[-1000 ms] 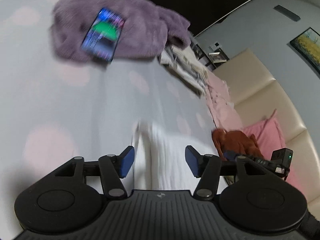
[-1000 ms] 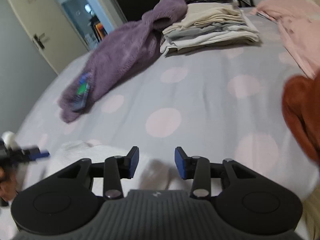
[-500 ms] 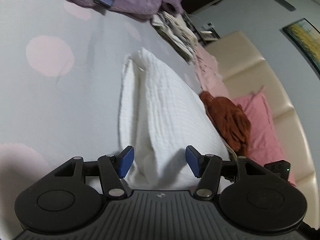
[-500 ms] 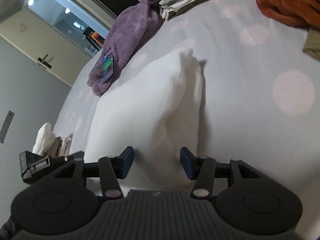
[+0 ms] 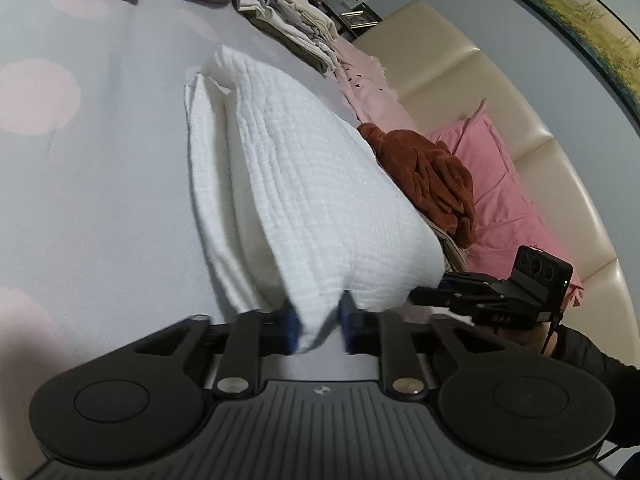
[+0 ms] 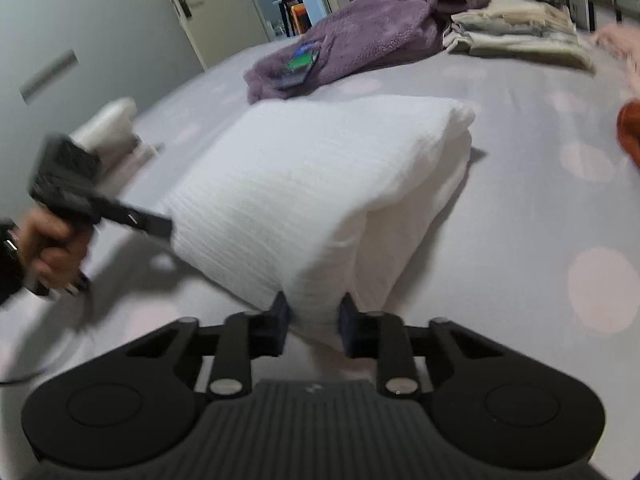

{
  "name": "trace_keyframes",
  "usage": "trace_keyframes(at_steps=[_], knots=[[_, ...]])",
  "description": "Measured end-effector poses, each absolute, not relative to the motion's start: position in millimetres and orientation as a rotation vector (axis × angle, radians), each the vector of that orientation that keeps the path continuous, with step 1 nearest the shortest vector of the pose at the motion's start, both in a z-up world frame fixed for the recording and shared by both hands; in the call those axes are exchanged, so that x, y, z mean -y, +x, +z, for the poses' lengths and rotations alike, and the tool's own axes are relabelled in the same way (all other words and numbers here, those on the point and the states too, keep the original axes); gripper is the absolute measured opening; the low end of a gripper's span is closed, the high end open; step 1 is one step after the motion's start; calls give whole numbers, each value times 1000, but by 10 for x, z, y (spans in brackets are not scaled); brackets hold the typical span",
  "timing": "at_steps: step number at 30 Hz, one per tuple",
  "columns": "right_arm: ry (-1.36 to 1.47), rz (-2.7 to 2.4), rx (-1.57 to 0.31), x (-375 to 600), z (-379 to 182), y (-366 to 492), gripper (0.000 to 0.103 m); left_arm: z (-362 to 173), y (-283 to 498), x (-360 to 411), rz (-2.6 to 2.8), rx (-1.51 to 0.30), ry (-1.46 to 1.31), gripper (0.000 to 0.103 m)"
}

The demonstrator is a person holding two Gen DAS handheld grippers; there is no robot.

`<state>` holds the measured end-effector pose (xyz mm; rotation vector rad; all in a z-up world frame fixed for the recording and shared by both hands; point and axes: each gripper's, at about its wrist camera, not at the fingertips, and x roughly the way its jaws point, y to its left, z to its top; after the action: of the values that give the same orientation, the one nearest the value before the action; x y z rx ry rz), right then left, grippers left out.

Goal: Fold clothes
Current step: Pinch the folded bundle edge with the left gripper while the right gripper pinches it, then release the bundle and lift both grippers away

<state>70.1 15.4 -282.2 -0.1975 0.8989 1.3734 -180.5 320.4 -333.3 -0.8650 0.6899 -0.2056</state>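
White cloth (image 5: 304, 200) near edge pinched in left gripper (image 5: 318, 330), right gripper (image 6: 312, 326).

Lit-up smartphone (image 6: 301, 65) lying flat on the bed, framed yellow landscape painting (image 5: 580, 28) on the wall, beige padded headboard (image 5: 460, 52), cream door (image 6: 200, 12).

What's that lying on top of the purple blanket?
A phone with its screen lit lies on the purple blanket. Whatever is under the blanket is hidden, except the dotted bedsheet around it.
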Motion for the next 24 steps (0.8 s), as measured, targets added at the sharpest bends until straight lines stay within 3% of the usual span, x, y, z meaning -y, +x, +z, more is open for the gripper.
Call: trace_keyframes(at_steps=[7, 17, 24], knots=[[-84, 1416, -1021, 74, -2688, 671, 21, -3216, -2055, -3125, -257, -732, -939, 10], [-131, 1491, -1182, 773, -2740, 119, 22, -3319, -2826, -2499, -231, -910, -975, 8], [-268, 1357, -1101, 926, -2618, -3, 45, -2991, -2907, -2426, -26, -902, -754, 14]])
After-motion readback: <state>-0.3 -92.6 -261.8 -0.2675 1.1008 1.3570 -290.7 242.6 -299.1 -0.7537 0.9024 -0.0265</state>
